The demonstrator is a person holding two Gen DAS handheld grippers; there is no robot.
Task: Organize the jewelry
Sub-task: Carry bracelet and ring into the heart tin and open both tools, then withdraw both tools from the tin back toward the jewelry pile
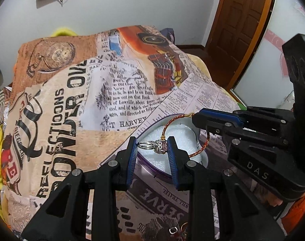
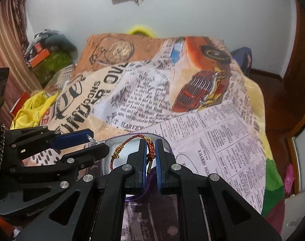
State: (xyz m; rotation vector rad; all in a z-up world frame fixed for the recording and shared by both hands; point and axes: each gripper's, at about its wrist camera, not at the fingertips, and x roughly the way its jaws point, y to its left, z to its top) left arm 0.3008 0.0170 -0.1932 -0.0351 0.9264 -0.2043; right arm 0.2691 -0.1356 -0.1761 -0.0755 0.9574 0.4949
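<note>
**Red braid and silver ring, both pinched over the purple box**

Red-and-gold braided cord bracelet (image 2: 132,140) is clamped in the right hand-held gripper (image 2: 150,156), blue pads squeezed right onto the cord near its gold end piece, which dangles down between the fingers. From the left wrist view the same bracelet (image 1: 166,128) loops out from the right hand-held gripper (image 1: 196,117) and curves down over the box, part of it running behind the left finger.

The left hand-held gripper (image 1: 151,149) is closed on a silver ring with a chunky sparkly stone setting (image 1: 152,146), the band pointing left, the stone end against the right pad. In the right wrist view you only catch a sliver of silver (image 2: 91,138) poking out at the left hand-held gripper (image 2: 96,143), so the ring itself is hard to make out there.

Both pieces hang just above a purple-rimmed jewelry box with white padded lining (image 1: 178,132). Its shape is tough to call, since the grippers cover the near edge in both views (image 2: 164,138).

Everything sits on a bed under a printed newspaper-and-vintage-car blanket (image 1: 120,92). One small metal ring-like thing (image 1: 173,230) lies on the blanket at the bottom edge, partly cut off by the gripper frame, can't tell what it is.
</note>
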